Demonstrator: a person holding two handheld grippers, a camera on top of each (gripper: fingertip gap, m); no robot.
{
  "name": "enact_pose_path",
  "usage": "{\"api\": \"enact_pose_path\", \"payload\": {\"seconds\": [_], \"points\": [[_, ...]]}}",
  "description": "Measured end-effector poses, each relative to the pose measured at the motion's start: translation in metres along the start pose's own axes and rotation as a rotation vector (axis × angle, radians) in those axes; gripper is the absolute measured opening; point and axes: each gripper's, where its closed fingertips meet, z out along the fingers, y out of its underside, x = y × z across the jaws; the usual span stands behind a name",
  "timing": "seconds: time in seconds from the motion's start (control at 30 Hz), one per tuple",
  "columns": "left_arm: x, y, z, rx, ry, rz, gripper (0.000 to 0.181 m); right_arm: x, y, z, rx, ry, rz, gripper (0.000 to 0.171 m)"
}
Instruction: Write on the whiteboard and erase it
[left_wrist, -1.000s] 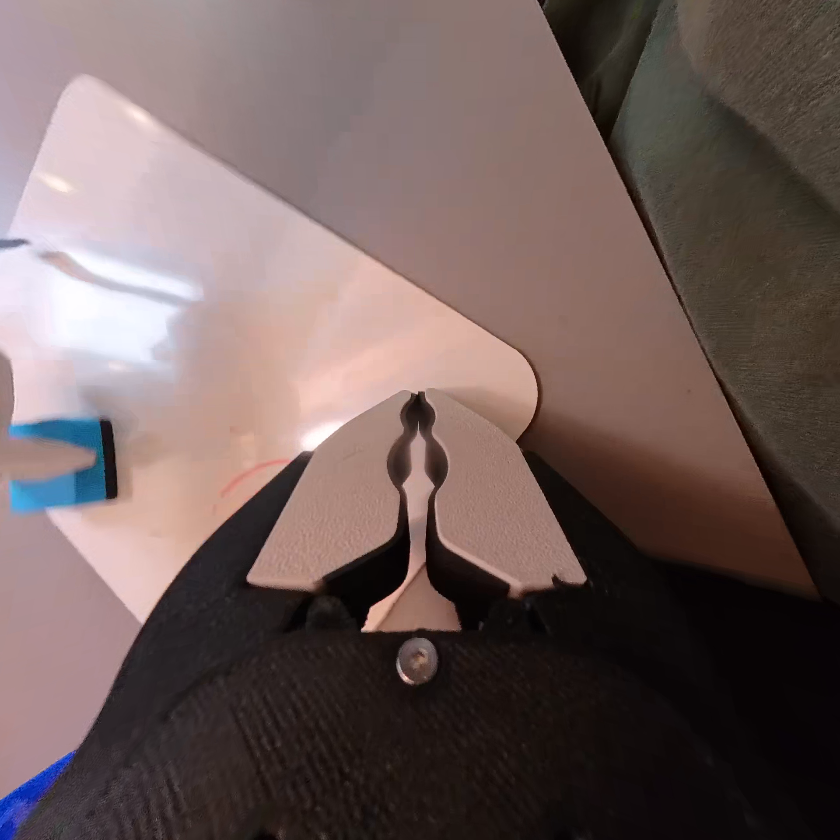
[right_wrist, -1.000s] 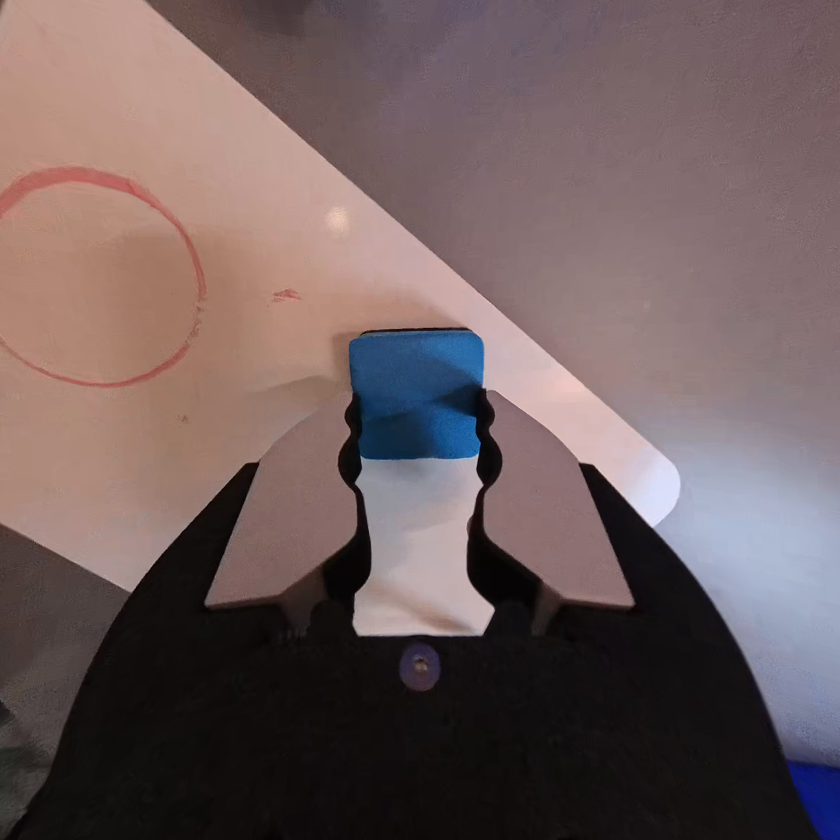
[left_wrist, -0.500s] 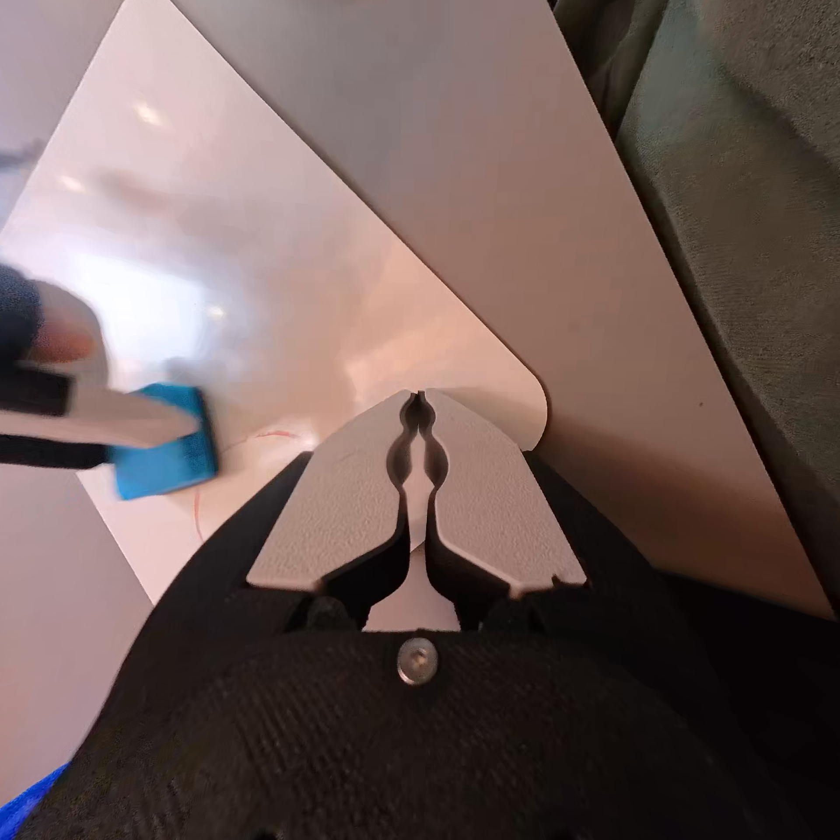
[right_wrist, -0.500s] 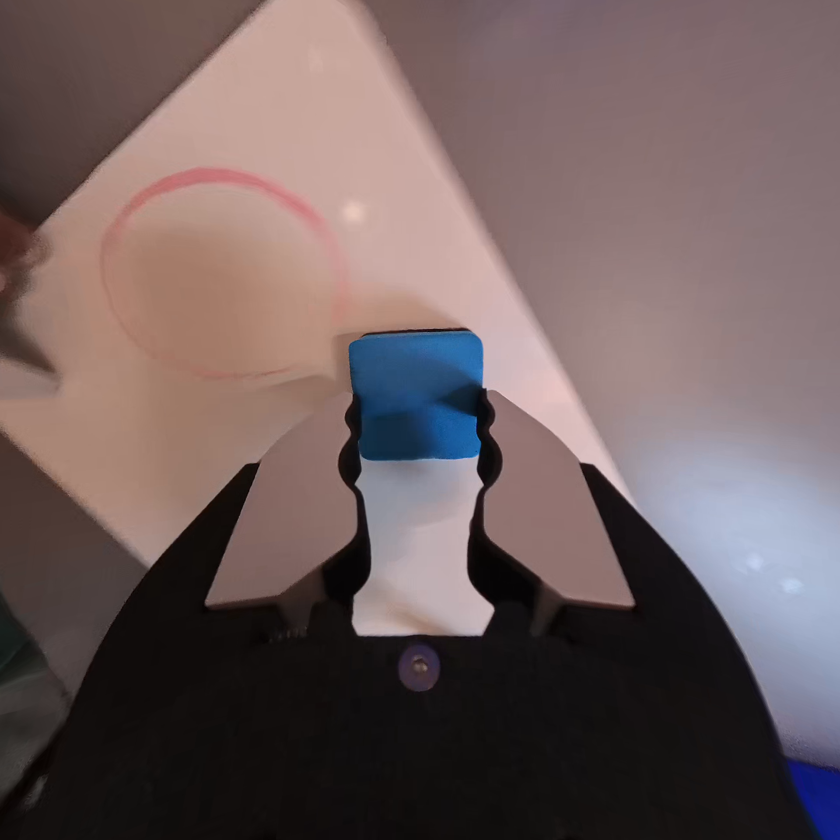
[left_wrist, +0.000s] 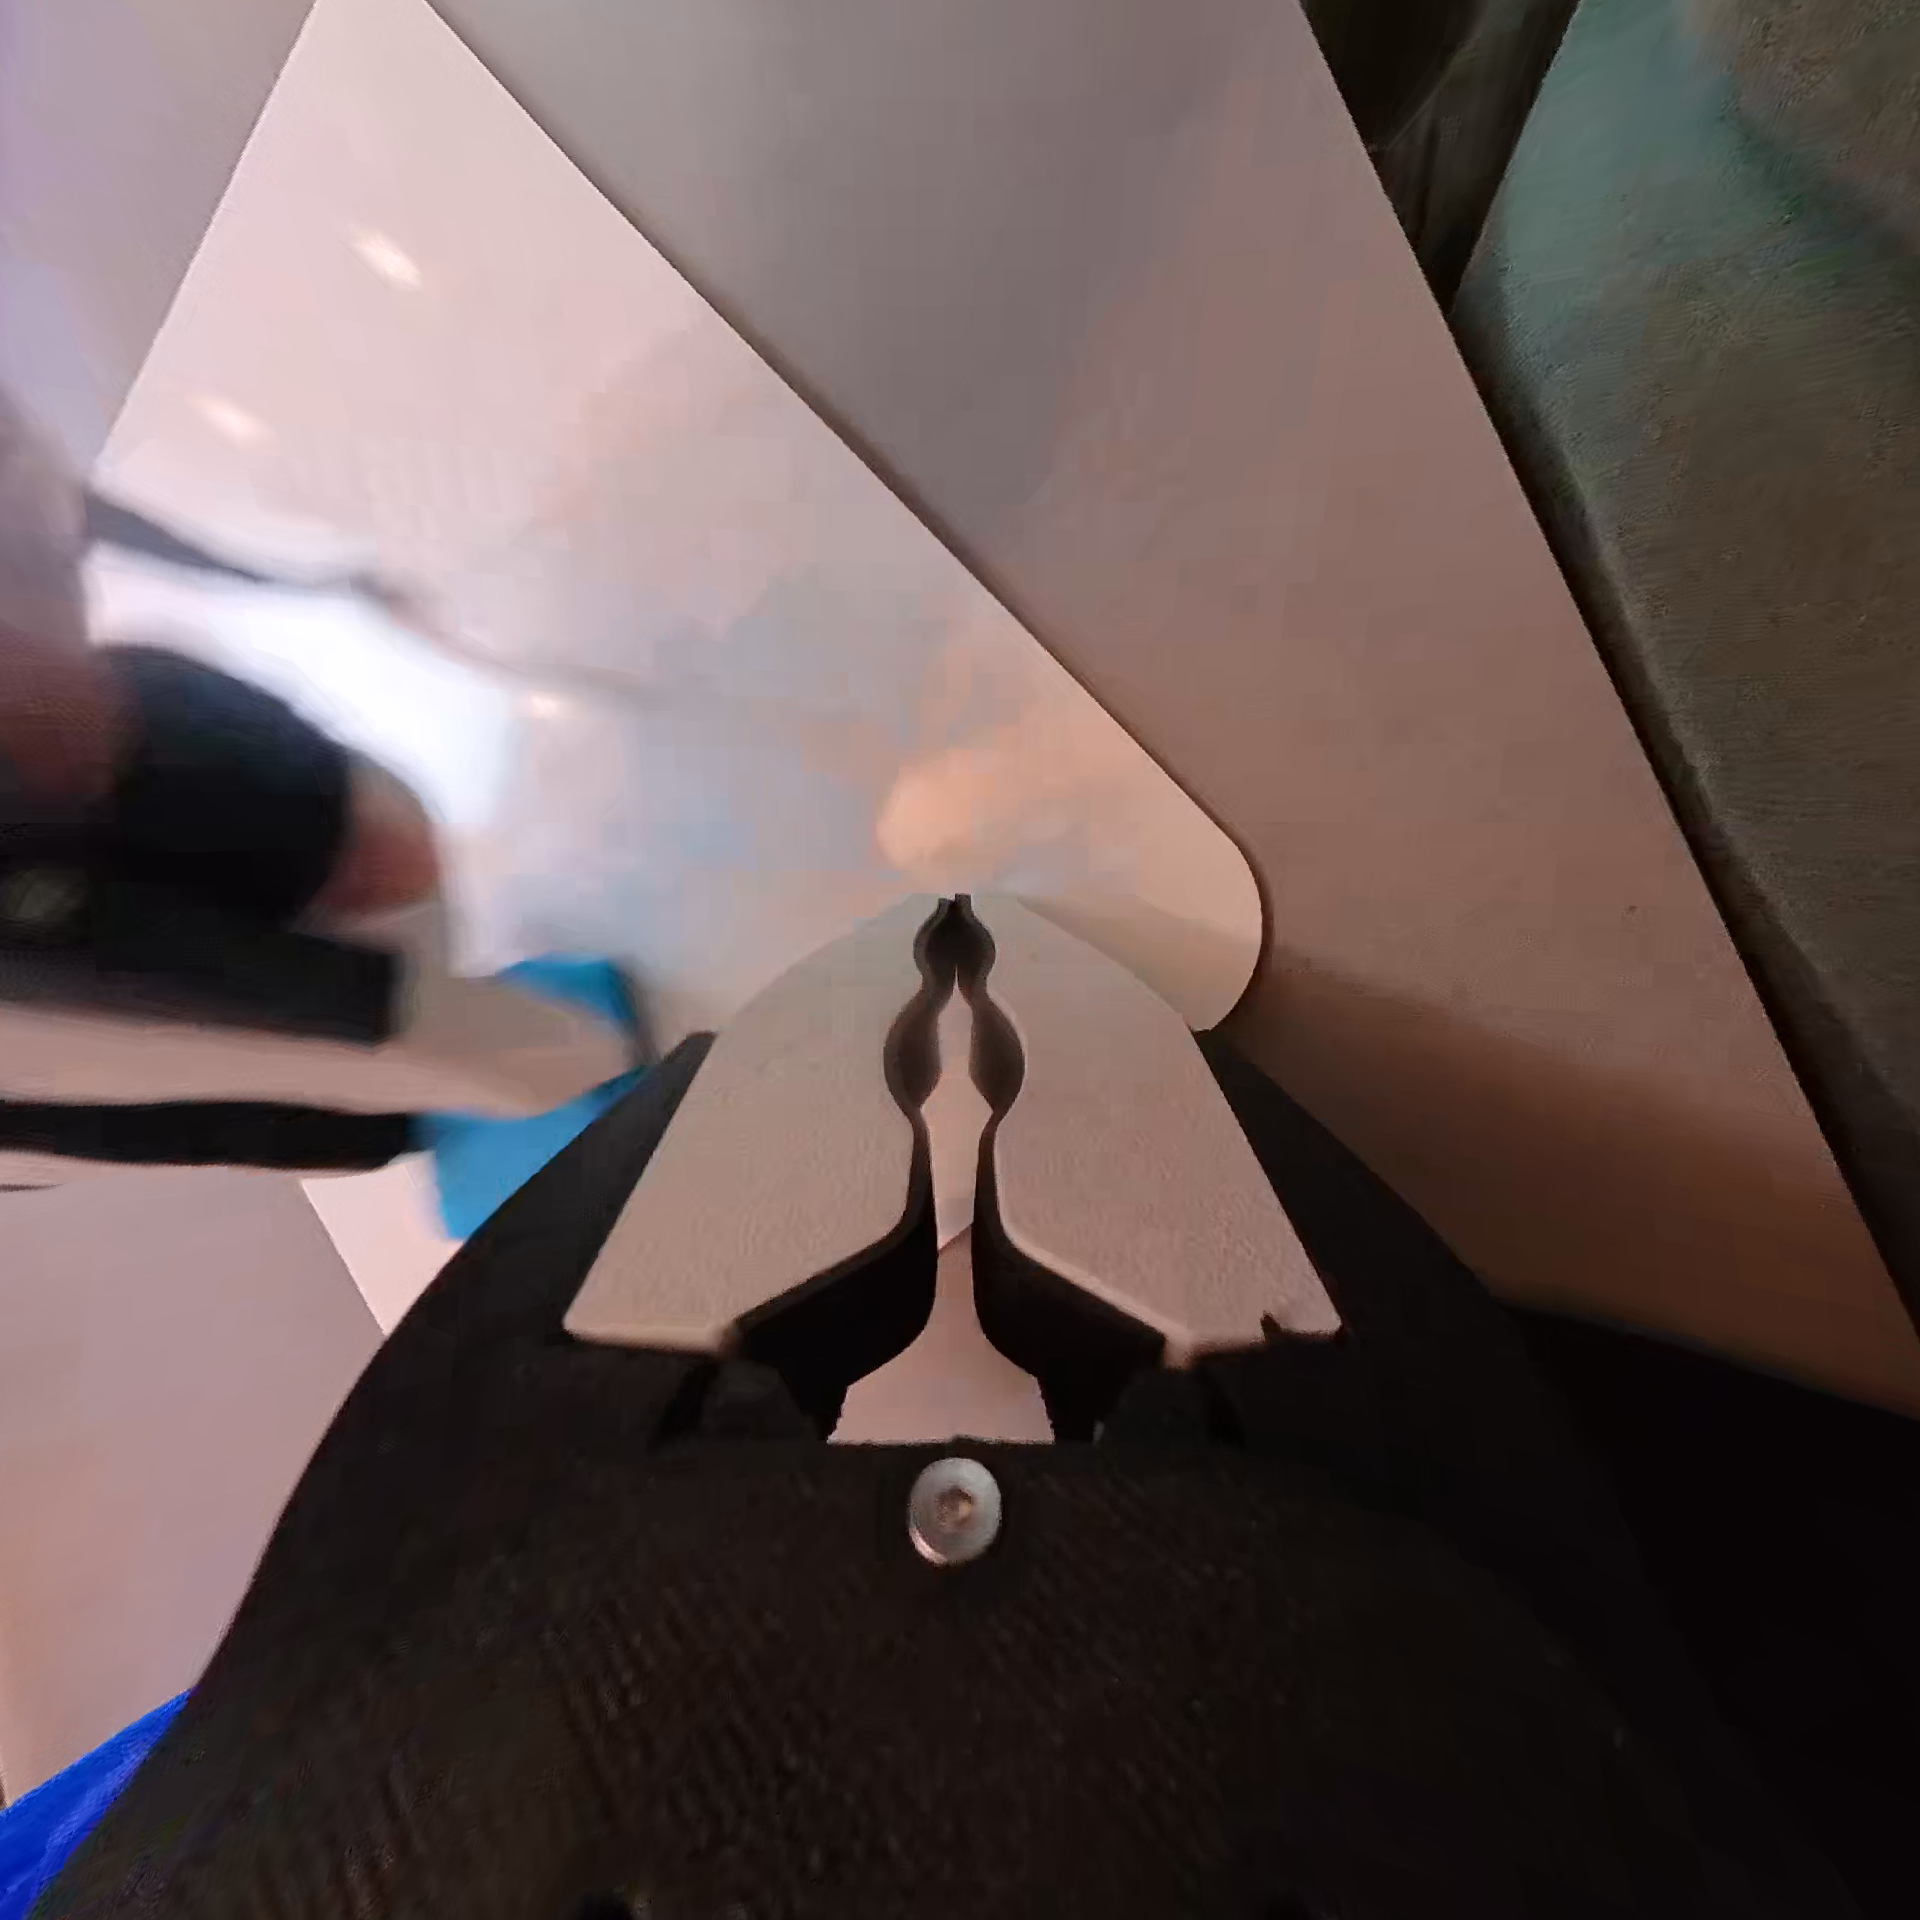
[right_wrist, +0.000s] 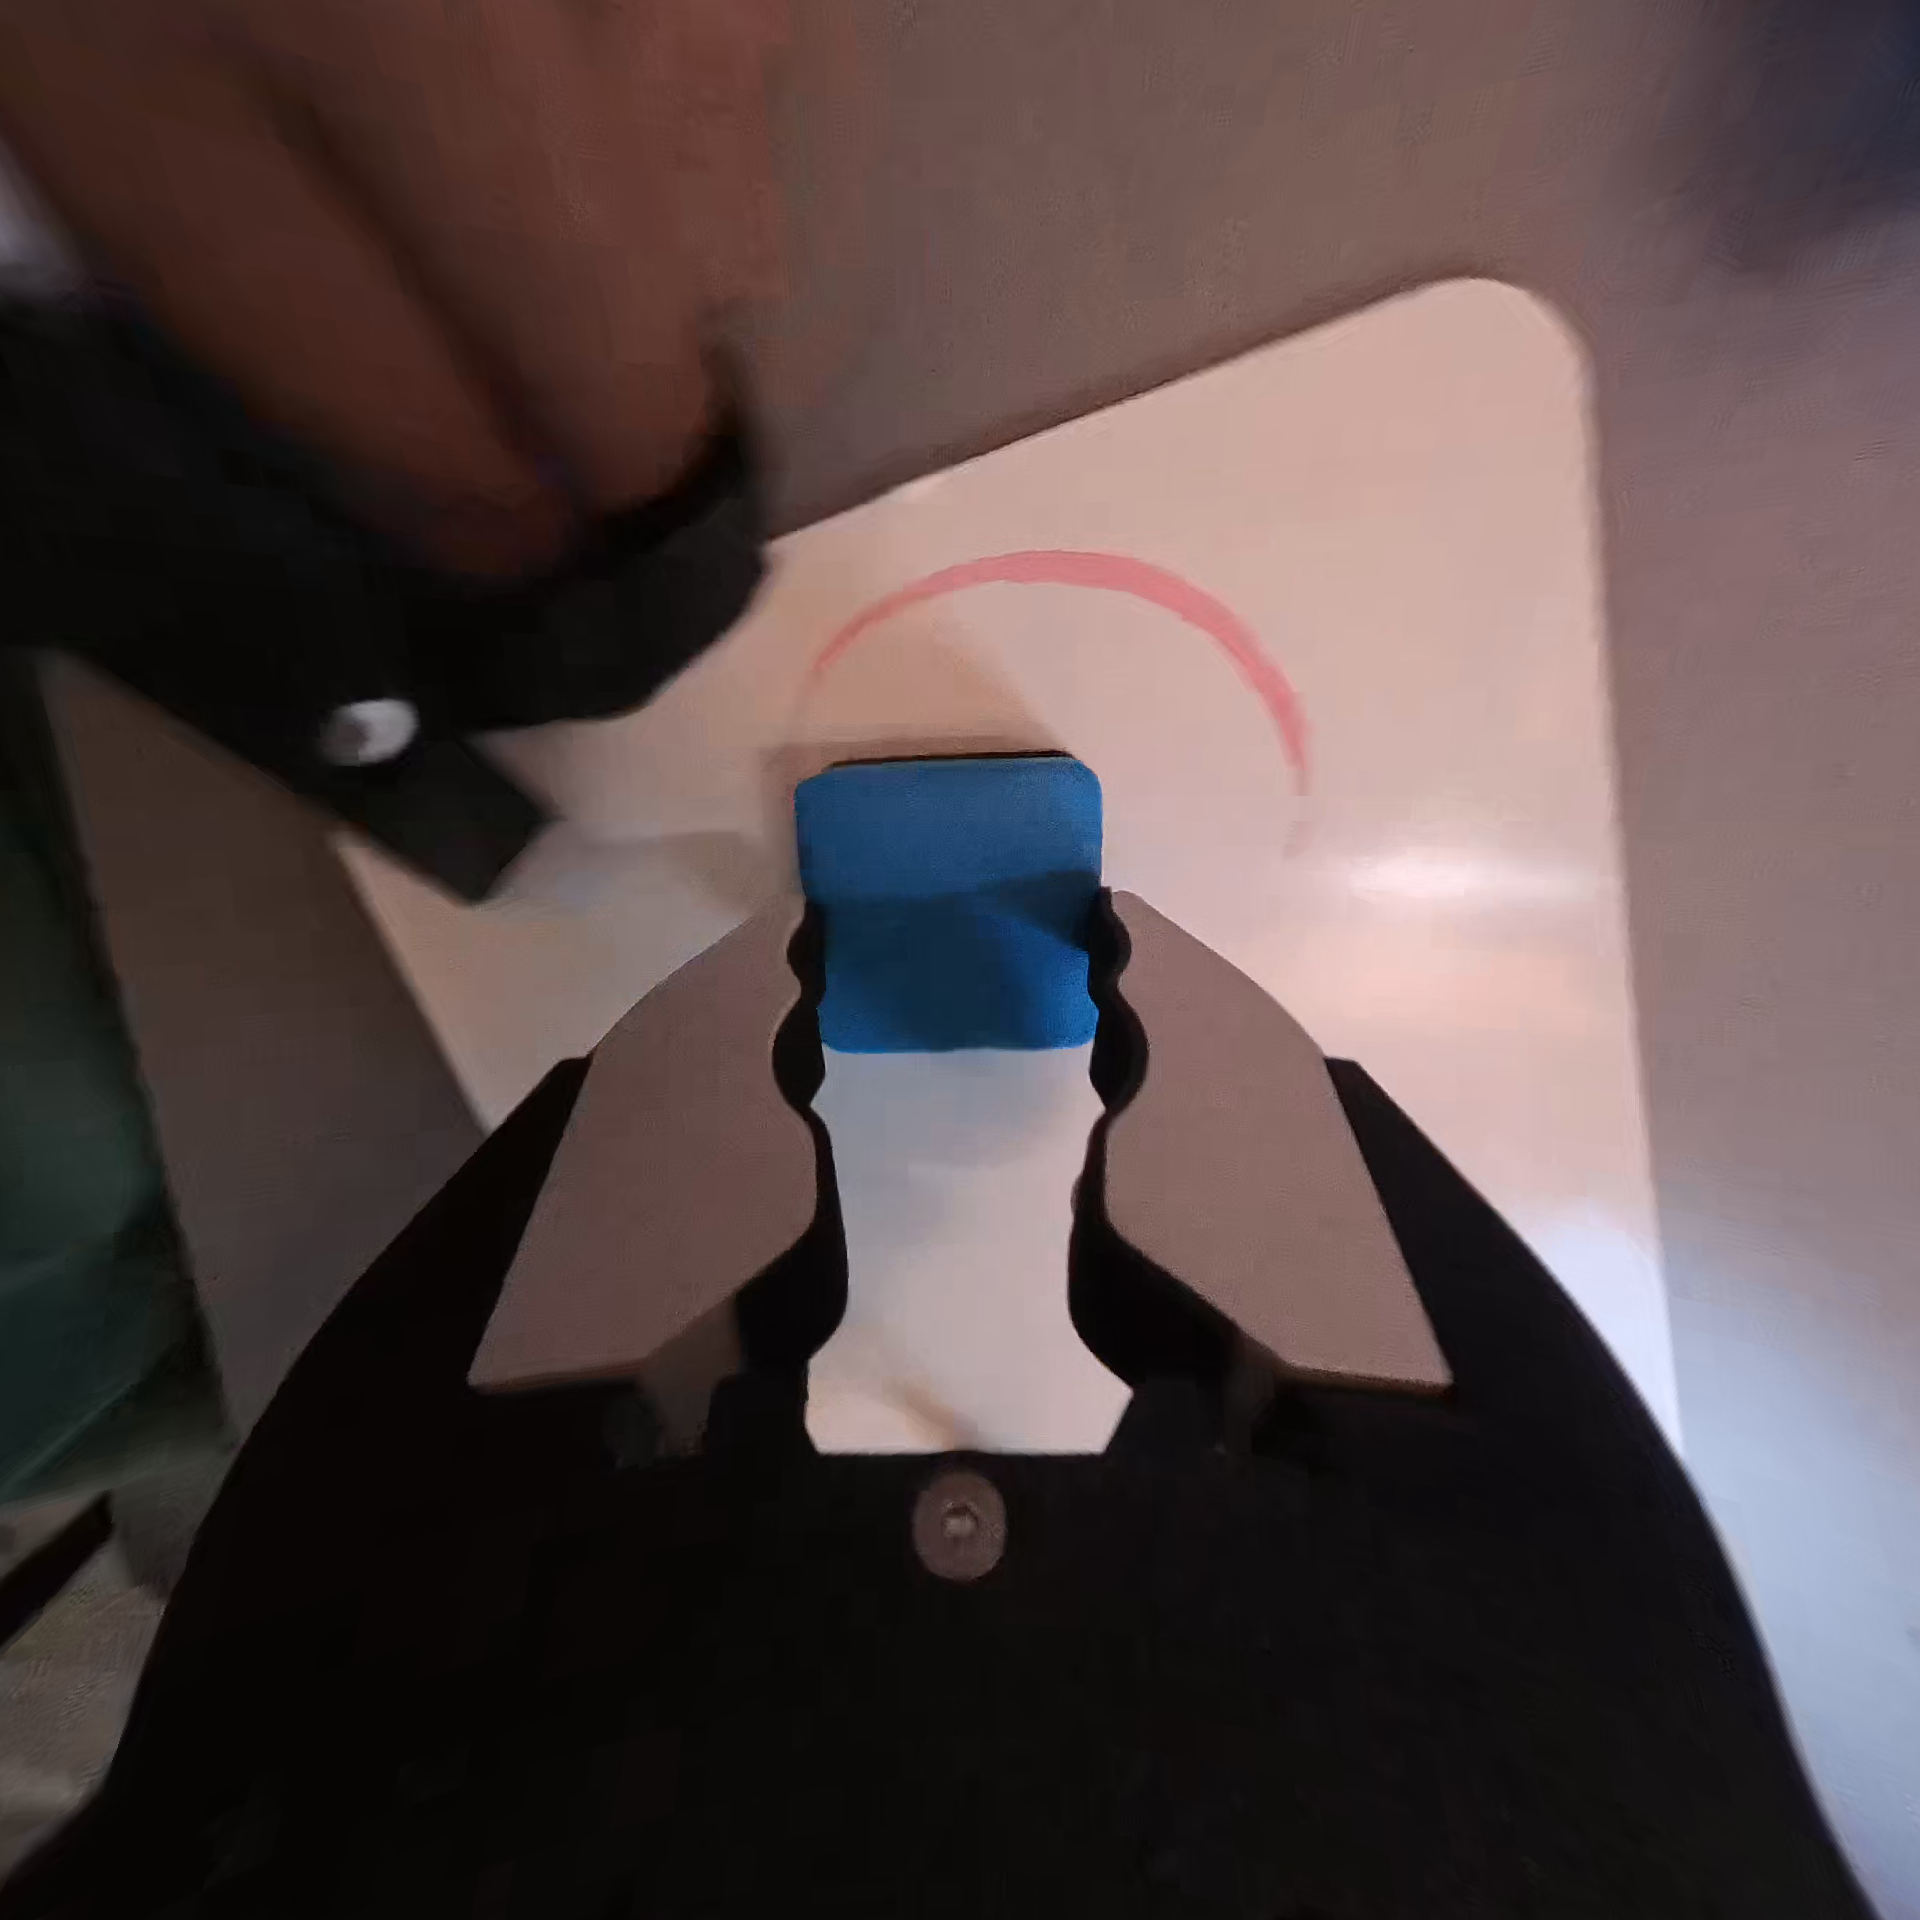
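The blue eraser (right_wrist: 951, 914) is clamped between the fingers of the right gripper (right_wrist: 954, 935) and pressed flat on the whiteboard (right_wrist: 1455, 727), just below a red arc (right_wrist: 1091, 582) (only the upper curve is seen, right wrist view only). The left gripper (left_wrist: 957, 914) is seen with fingertips together on nothing, resting at the rounded near corner of the whiteboard (left_wrist: 520, 571). In the left wrist view no red mark is made out; the eraser (left_wrist: 499, 1153) and right gripper (left_wrist: 457, 1070) are shown blurred at left, close beside the left gripper's body. Grey table (left_wrist: 987, 364) is exposed past the board's edges. Green fabric (left_wrist: 1714, 520) is seen beyond the table edge.
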Motion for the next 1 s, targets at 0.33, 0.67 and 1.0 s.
{"api": "enact_pose_path", "payload": {"seconds": [0.33, 0.67, 1.0], "points": [[0.004, 0.0, -0.003, -0.007, -0.041, 0.013, 0.001, 0.02, -0.023, 0.007, 0.022, 0.015, 0.004, 0.05], [0.01, 0.005, -0.009, 0.021, -0.087, 0.007, 0.0, 0.025, -0.045, 0.018, -0.002, -0.001, -0.024, 0.05], [0.014, -0.001, -0.007, 0.04, -0.089, 0.011, 0.001, 0.032, -0.041, 0.019, -0.029, 0.009, -0.028, 0.05]]}}
